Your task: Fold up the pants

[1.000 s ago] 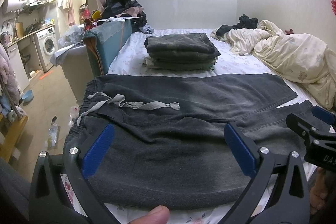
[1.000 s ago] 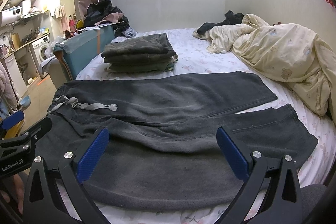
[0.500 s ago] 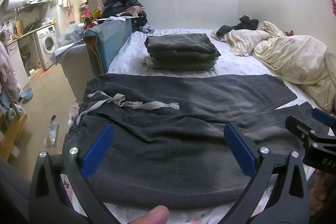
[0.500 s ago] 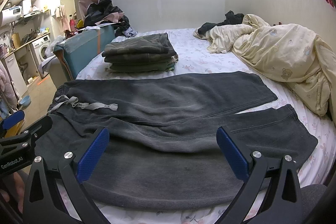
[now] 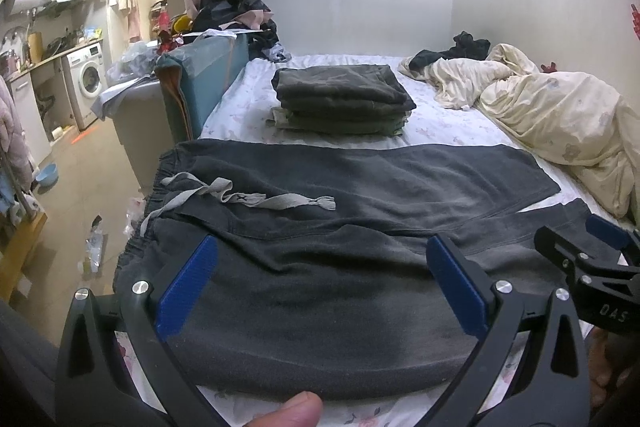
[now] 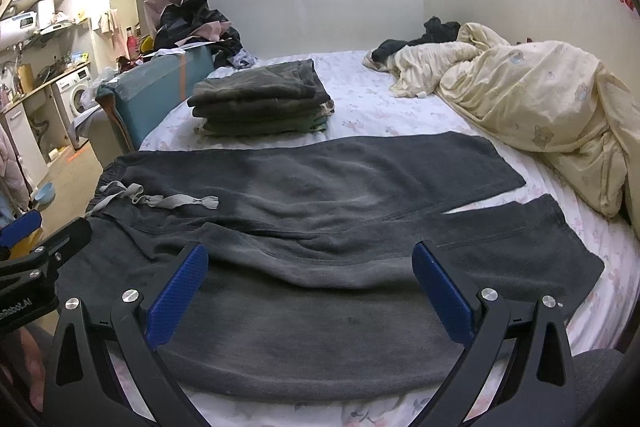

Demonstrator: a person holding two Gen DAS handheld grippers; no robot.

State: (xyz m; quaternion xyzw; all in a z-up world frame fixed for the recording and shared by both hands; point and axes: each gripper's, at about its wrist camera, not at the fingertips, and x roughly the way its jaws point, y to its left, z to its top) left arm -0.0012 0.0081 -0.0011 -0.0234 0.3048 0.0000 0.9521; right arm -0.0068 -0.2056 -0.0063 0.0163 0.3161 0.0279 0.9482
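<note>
Dark grey sweatpants (image 5: 320,227) lie flat across the bed, waistband at the left with a grey drawstring (image 5: 248,199), both legs stretching right; they also show in the right wrist view (image 6: 320,211). My left gripper (image 5: 320,275) is open and empty, hovering over the near leg by the waist. My right gripper (image 6: 308,279) is open and empty, over the near leg further right. Each gripper shows at the edge of the other's view, the right one (image 5: 588,267) and the left one (image 6: 36,255).
A stack of folded dark clothes (image 5: 344,99) sits behind the pants on the floral sheet (image 5: 248,107). A cream duvet (image 5: 560,123) is bunched at the right. A teal chair (image 5: 200,79) with a clothes pile stands left of the bed. The floor drops off at left.
Both views have shifted very slightly; the grippers stay open above the near leg. The pants have not moved.
</note>
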